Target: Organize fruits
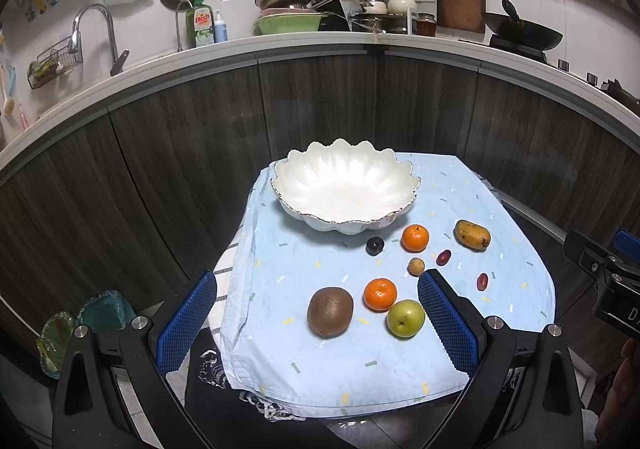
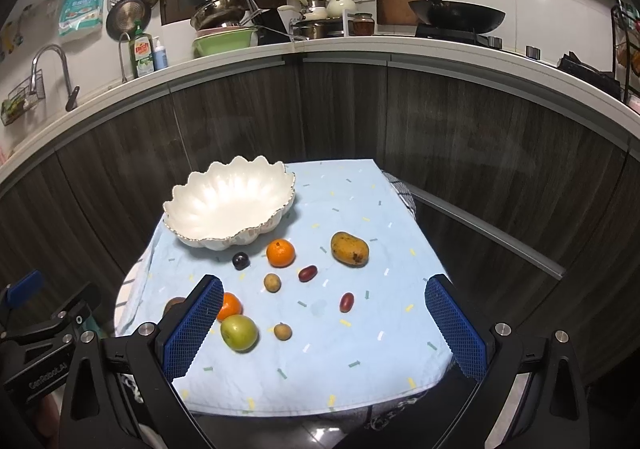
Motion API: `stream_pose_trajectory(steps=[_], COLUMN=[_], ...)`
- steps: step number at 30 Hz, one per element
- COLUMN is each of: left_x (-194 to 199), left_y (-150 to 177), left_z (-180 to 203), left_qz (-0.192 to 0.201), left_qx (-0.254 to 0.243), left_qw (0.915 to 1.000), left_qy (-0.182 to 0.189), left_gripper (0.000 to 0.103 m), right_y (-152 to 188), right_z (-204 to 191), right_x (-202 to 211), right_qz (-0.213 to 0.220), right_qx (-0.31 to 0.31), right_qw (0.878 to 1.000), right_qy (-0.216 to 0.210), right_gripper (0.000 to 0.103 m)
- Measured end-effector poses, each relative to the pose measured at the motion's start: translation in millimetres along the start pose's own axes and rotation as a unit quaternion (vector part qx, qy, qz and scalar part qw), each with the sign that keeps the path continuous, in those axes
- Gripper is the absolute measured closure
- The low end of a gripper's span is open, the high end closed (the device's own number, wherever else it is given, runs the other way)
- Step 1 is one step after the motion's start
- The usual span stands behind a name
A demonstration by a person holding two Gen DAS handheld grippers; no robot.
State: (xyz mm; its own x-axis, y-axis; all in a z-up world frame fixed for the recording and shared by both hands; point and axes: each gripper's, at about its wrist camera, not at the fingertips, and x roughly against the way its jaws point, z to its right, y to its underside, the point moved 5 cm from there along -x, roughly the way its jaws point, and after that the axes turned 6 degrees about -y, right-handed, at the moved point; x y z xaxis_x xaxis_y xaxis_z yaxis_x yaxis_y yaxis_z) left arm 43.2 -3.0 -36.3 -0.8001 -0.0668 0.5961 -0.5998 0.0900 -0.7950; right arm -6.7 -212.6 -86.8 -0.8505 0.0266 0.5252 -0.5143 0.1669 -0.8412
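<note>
A white scalloped bowl [image 1: 346,185] [image 2: 228,201] stands empty at the back of a small table under a light blue cloth [image 1: 400,349]. In front of it lie a kiwi [image 1: 330,311], a green apple [image 1: 405,317] [image 2: 239,332], two tangerines [image 1: 380,293] [image 1: 415,237], a mango [image 1: 472,234] [image 2: 349,248], a dark plum [image 1: 375,245] [image 2: 241,261], red dates [image 2: 308,273] [image 2: 346,301] and small brown longans [image 2: 272,282] [image 2: 282,331]. My left gripper [image 1: 318,313] hangs open above the front left fruits. My right gripper [image 2: 324,313] is open above the front of the cloth.
Dark wood cabinet doors [image 1: 200,153] curve closely behind the table under a white counter [image 1: 320,43] with a sink tap, dishes and a wok. Glass dishes [image 1: 80,325] lie on the floor at the left. Dark floor surrounds the table.
</note>
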Motion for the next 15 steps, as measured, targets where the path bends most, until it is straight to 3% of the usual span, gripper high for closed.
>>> stream_pose_trajectory(steps=[15], left_x=[0.4], left_y=[-1.0], left_z=[2.3], left_qz=[0.003], left_qx=[0.001], left_qw=[1.0000], left_qy=[0.002], left_gripper=[0.001], right_y=[1.1], right_z=[2.3], right_x=[2.4], right_qz=[0.002], right_qx=[0.002], right_qw=[1.000], right_qy=[0.003], right_gripper=[0.001])
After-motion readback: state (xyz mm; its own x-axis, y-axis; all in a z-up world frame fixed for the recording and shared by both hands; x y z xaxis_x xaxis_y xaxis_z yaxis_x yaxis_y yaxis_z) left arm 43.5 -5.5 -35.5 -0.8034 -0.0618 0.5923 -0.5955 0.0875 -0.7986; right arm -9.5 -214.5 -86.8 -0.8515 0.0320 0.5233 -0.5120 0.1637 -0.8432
